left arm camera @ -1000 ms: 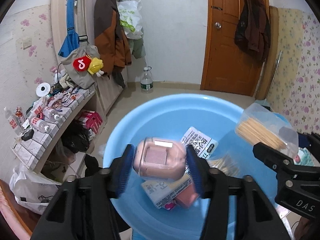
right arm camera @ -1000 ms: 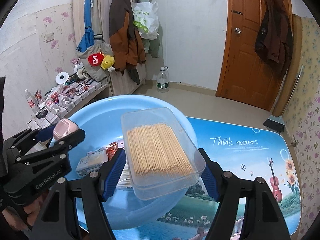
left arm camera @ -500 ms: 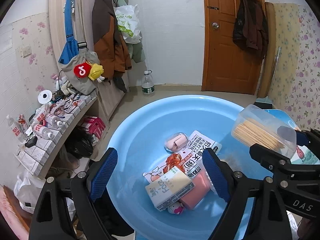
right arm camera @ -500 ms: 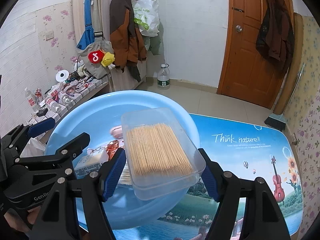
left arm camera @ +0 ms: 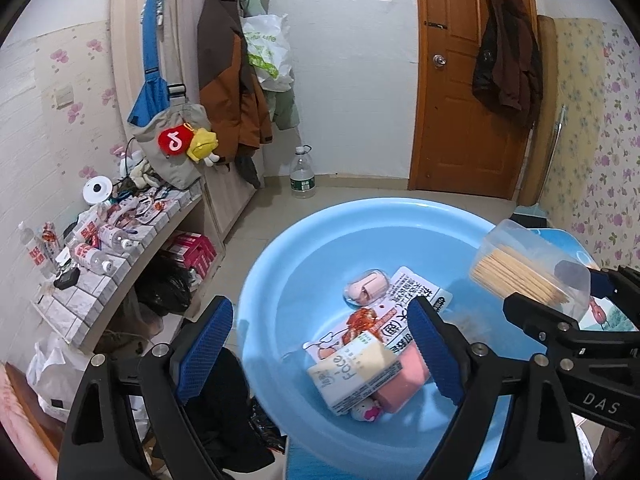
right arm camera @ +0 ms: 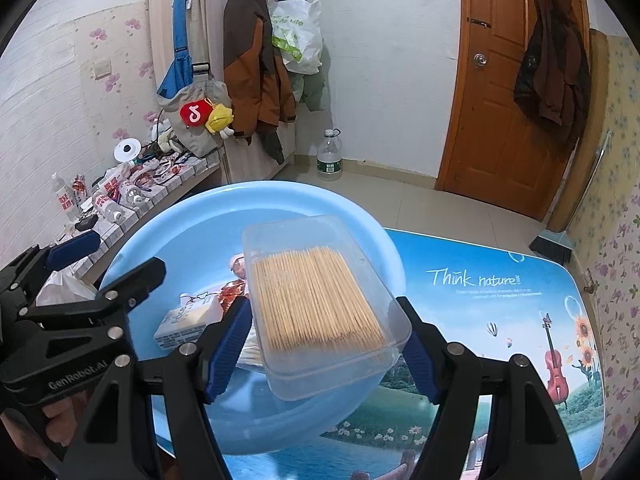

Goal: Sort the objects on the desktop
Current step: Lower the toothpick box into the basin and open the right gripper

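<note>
A blue basin (left arm camera: 320,240) stands on the table's left end, also in the right wrist view (right arm camera: 192,224). In it lie a small pink case (left arm camera: 367,291), a printed packet (left arm camera: 416,304), a cream "face" box (left arm camera: 354,372) and a pink block (left arm camera: 404,380). My left gripper (left arm camera: 320,354) is open and empty above the basin's near side. My right gripper (right arm camera: 326,356) is shut on a clear box of toothpicks (right arm camera: 320,300) and holds it over the basin's right rim; the box also shows in the left wrist view (left arm camera: 524,268).
The table (right arm camera: 500,320) has a printed landscape cover to the right of the basin. A cluttered tiled shelf (left arm camera: 108,232) runs along the left wall. A water bottle (left arm camera: 302,180) stands on the floor by the hung coats (left arm camera: 232,72). A wooden door (left arm camera: 472,80) is behind.
My left gripper has opened and let go of the pink case, which now lies in the basin. The gripper has drawn back. My right gripper keeps hold of the toothpick box.
</note>
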`<state>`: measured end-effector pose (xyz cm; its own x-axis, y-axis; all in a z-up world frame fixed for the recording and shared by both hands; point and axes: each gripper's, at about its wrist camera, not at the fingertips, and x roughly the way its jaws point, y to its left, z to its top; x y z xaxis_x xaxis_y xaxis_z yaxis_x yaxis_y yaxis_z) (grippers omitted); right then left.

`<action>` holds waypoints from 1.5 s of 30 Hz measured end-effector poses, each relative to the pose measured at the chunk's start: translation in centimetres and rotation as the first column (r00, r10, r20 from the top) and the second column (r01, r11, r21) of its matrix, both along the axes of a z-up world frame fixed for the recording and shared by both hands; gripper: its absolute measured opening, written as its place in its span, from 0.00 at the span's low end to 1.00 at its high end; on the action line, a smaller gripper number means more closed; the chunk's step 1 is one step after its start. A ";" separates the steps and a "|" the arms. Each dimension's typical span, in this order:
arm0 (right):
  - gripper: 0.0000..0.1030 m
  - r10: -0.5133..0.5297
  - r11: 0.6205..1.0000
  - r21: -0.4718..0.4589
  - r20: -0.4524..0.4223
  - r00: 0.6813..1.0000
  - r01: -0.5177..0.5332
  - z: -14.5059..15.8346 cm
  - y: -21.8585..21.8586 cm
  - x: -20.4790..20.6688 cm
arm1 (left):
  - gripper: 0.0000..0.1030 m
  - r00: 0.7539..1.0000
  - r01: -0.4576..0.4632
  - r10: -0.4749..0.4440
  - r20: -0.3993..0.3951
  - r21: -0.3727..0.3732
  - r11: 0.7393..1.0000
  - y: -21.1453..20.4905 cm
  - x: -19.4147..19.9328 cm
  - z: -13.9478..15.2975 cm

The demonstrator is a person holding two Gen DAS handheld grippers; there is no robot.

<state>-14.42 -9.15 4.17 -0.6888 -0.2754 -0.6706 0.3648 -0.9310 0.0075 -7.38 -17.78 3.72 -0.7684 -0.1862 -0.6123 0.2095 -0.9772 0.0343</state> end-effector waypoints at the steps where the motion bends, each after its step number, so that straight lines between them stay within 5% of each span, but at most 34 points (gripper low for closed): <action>1: 0.71 0.002 1.000 0.001 0.001 1.000 -0.002 -0.1 0.0 0.0 | 0.86 1.000 -0.003 0.003 -0.001 0.001 1.000 -0.2 0.1 0.0; 20: 0.71 0.047 0.998 0.042 0.020 0.999 -0.048 -1.4 -3.2 0.2 | 0.86 0.999 -0.041 0.041 -0.002 0.025 0.999 -2.4 1.2 -0.2; 24: 0.83 0.034 0.998 0.061 -0.019 0.999 -0.033 -0.9 -3.1 0.5 | 0.86 0.999 -0.042 0.043 -0.003 0.027 0.999 -2.4 1.2 -0.2; 45: 0.83 0.033 0.998 0.049 0.000 0.999 -0.033 -0.9 -2.2 0.4 | 0.86 0.999 -0.032 0.032 -0.009 0.018 0.999 -1.8 1.3 0.0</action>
